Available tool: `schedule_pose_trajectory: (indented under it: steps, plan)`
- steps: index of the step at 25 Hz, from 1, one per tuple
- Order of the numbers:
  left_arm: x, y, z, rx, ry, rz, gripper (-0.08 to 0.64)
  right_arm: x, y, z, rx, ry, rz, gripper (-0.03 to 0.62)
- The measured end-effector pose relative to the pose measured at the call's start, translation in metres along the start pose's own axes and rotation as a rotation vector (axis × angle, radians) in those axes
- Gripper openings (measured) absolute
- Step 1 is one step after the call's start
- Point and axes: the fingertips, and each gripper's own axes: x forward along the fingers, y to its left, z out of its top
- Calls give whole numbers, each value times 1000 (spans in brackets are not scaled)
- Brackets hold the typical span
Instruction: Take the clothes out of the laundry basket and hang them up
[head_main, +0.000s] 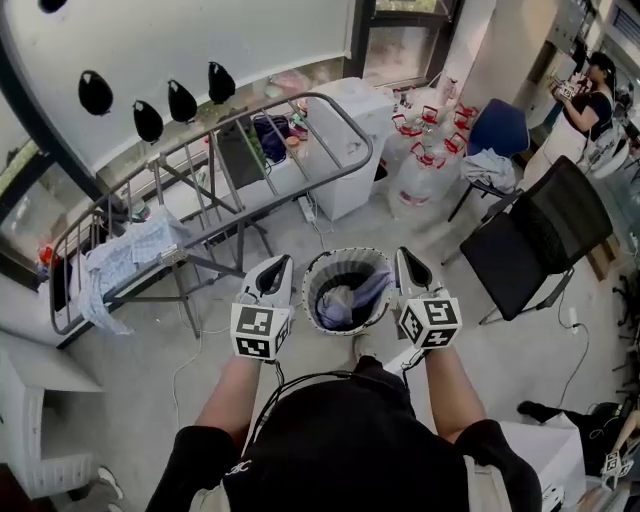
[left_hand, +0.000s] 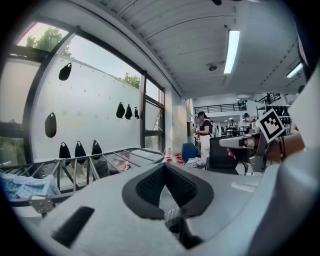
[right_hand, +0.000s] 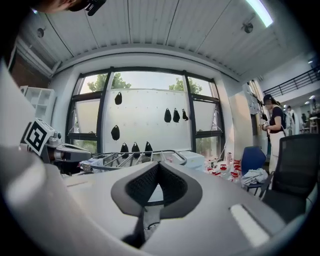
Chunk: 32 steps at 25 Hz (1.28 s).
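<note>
A round white mesh laundry basket (head_main: 312, 275) stands on the floor right in front of me. It holds a lavender-blue garment (head_main: 352, 297) on top of dark cloth. My left gripper (head_main: 281, 263) hovers just left of the basket rim and my right gripper (head_main: 404, 257) just right of it. Both are held level and above the rim, jaws shut with nothing between them. The metal drying rack (head_main: 222, 150) stands to the far left, and a light blue garment (head_main: 122, 264) hangs on its near-left end. The rack (left_hand: 127, 155) also shows past the shut left gripper (left_hand: 165, 168), and the rack (right_hand: 132, 157) past the shut right gripper (right_hand: 159, 167).
A black office chair (head_main: 535, 240) and a blue chair (head_main: 495, 130) with cloth on it stand to the right. Water bottles (head_main: 425, 165) and a white cabinet (head_main: 345, 140) sit behind the basket. A person (head_main: 585, 95) stands at far right. Black hangings (head_main: 182, 102) dot the window wall.
</note>
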Motion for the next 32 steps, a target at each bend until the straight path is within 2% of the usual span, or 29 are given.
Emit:
schedule_pose_trajectory:
  steps: [7,11,12,14,15,22,29,32]
  plan:
    - [58,-39,7,-4,8,-28,5,3,-76,-9,9,30,-29,14]
    - [81,-48,1,-12,37,-33,27,12,-98,-15,22,47,-13,14]
    - [86,-50,-4,-17,53,-45,70,14,-100,-21,27,59,0,25]
    - [94,-53,-18,-23,93,-66,170,20,-100,-34,32,98,36,129]
    - [97,-53,-24,-21,114,-67,183,23,-100,-41,27,119,49,133]
    - [105,-55,-74,-42,239,-29,193,30,-110,-99,-50,276,101,167]
    - [118,-53,-123,-86,347,-6,193,53,-128,-167,-138,439,129,169]
    - [120,-57,-147,-115,403,9,193,60,-135,-203,-196,526,167,169]
